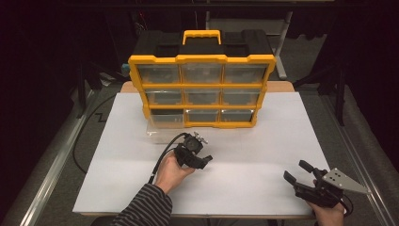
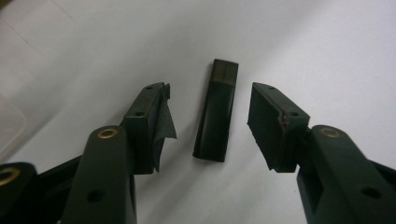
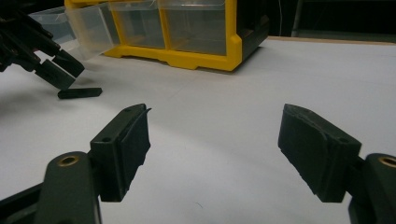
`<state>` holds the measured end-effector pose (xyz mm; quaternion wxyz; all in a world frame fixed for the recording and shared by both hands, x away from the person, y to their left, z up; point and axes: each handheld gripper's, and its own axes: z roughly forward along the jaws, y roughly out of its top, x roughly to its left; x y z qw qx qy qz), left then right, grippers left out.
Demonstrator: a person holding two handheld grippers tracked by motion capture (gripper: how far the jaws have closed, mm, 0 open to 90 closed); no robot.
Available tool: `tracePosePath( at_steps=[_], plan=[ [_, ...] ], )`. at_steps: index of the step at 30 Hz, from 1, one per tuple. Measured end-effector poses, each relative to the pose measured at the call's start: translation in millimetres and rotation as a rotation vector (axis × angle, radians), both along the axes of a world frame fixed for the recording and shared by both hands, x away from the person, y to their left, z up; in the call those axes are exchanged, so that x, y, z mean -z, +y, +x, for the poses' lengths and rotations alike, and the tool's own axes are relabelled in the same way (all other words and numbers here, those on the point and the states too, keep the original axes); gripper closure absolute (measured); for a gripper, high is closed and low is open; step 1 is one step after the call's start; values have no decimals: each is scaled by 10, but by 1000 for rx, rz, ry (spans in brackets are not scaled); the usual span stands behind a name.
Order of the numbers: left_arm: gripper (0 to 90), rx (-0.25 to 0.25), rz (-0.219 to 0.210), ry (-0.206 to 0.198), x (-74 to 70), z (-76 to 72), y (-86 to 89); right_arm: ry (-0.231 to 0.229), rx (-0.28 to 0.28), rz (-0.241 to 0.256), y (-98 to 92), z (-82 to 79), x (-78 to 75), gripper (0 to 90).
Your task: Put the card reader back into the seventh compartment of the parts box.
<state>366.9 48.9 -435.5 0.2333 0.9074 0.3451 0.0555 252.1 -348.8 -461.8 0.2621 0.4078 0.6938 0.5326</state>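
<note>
Left gripper view has the left gripper [image 2: 210, 123] released, jaws straddling a small black bar [image 2: 217, 112] lying flat mid-desk, before the yellow drawer cabinet [image 1: 202, 89]. Best to lower squarely, then squeeze its long sides. Right gripper [image 1: 301, 175] waits released near the desk's right corner. Drawer contents are unreadable.

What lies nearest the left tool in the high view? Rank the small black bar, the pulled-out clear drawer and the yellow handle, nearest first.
1. The small black bar, on the white table right between the left tool's open jaws.
2. The pulled-out clear drawer, just beyond it at the organizer's bottom left.
3. The yellow handle, on the organizer's top at the far side.
</note>
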Motion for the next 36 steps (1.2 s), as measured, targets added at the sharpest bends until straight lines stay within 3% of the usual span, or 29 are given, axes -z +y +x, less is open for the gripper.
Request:
tracePosePath(
  at_steps=[18, 26, 36],
  plan=[
    [612, 12, 39, 14, 96, -9, -45, 1, 0, -3, -2, 0, 2, 253],
    [716, 20, 31, 6, 99, -17, -22, 6, -8, -11, 4, 6, 6, 253],
    [725, 12, -1, -3, 114, -41, 26, 13, -8, -15, 5, 5, 6, 253]
  ],
)
